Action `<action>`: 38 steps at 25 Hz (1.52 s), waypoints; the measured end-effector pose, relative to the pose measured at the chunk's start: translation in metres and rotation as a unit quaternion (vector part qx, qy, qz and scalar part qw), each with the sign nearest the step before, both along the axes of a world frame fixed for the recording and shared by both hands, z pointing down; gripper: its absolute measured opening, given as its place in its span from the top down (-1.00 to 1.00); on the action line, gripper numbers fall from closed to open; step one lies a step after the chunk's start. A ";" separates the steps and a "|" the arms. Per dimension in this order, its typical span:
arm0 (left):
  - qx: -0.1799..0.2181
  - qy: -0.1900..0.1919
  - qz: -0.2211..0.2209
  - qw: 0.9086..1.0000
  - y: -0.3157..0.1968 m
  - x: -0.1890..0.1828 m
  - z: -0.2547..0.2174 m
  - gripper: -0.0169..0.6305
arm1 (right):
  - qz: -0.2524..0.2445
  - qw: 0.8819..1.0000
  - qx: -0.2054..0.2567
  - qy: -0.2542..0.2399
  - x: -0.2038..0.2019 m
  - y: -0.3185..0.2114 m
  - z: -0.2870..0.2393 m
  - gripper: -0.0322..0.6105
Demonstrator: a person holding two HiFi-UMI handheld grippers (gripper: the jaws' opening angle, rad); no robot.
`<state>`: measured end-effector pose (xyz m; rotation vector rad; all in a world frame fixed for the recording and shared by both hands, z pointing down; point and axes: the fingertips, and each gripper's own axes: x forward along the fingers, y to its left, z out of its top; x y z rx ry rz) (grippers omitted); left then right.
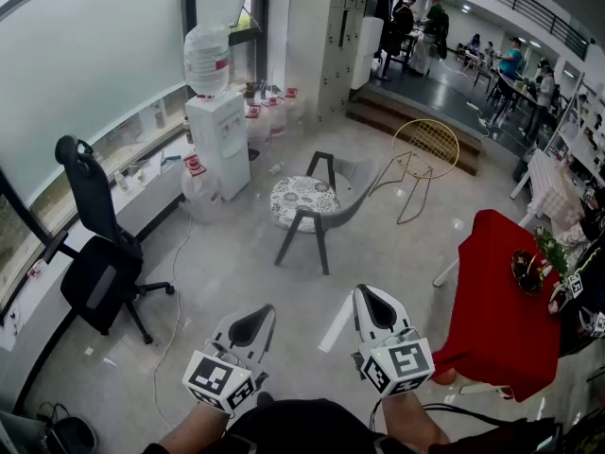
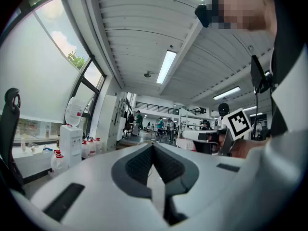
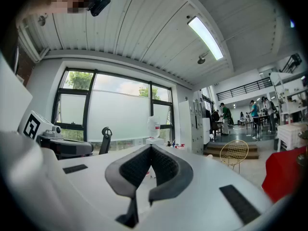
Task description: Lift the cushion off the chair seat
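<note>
The cushion (image 1: 304,200) lies flat on the seat of a grey chair (image 1: 352,202) in the middle of the floor. It is roughly round and white, with a dense dark print all over, and it covers most of the seat. The chair has dark angled legs and a curved grey back. A water dispenser (image 1: 219,130) stands just to its left, and a gold wire chair (image 1: 425,149) stands to its right, beyond the backrest.

Both grippers are held level near the bottom of the head view, well apart from the chair and pointing toward it. The left gripper (image 1: 268,309) has its jaws pressed together with nothing between them, and so does the right gripper (image 1: 366,293). A black office chair (image 1: 99,244) stands at the far left by the window. A red table (image 1: 501,291) is on the right.
</note>
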<state>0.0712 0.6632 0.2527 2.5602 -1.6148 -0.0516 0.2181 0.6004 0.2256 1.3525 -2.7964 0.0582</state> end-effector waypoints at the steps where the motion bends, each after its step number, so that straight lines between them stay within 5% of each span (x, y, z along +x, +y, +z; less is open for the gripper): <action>1: -0.002 -0.002 -0.001 1.000 -0.001 0.000 0.002 0.92 | -0.001 1.000 -0.002 0.000 0.000 -0.001 0.001 0.88; 19: -0.010 0.010 -0.014 1.000 -0.004 -0.031 0.008 0.92 | 0.001 1.000 -0.003 0.001 -0.021 -0.003 0.000 0.87; 38: -0.013 0.025 -0.016 0.999 -0.004 -0.112 0.027 0.92 | 0.005 1.000 -0.011 0.014 -0.096 -0.002 0.019 0.87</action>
